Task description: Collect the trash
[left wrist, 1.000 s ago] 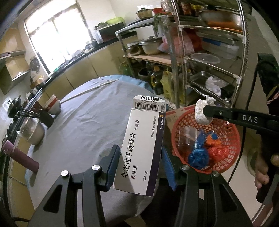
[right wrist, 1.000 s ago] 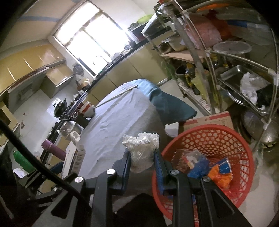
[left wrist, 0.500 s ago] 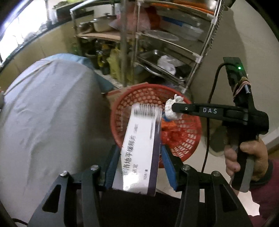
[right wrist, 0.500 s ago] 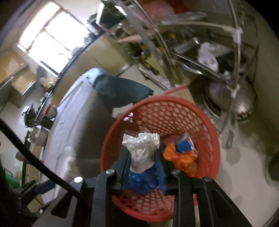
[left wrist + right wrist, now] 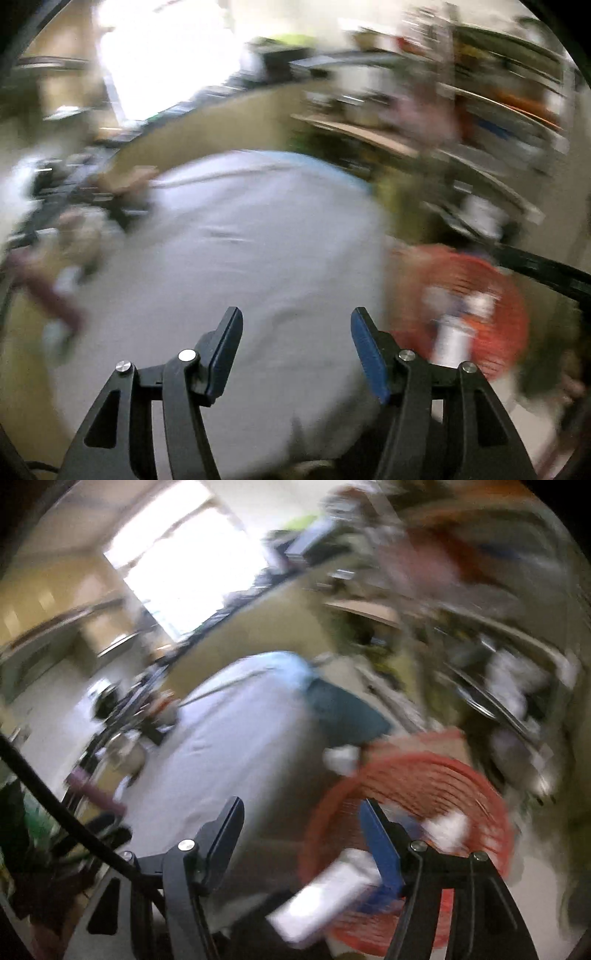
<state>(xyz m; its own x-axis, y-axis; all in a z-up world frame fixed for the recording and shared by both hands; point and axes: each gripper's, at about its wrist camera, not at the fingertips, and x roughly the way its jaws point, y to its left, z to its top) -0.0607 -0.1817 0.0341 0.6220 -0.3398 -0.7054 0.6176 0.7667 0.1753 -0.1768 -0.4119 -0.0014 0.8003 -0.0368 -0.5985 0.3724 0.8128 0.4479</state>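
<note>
Trash is lying blurred inside the red basket (image 5: 461, 775), just right of the right gripper (image 5: 301, 805), with a white box (image 5: 325, 897) tilting at its near rim. Both that tool and the left gripper (image 5: 295, 314) are gaping wide, gripping nothing, over the grey table (image 5: 240, 258).

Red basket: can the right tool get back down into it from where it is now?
Probably yes. The right tool is open and holds nothing, and the red basket sits just ahead to its right with its mouth uncovered. Heavy motion blur hides the exact gap.
</note>
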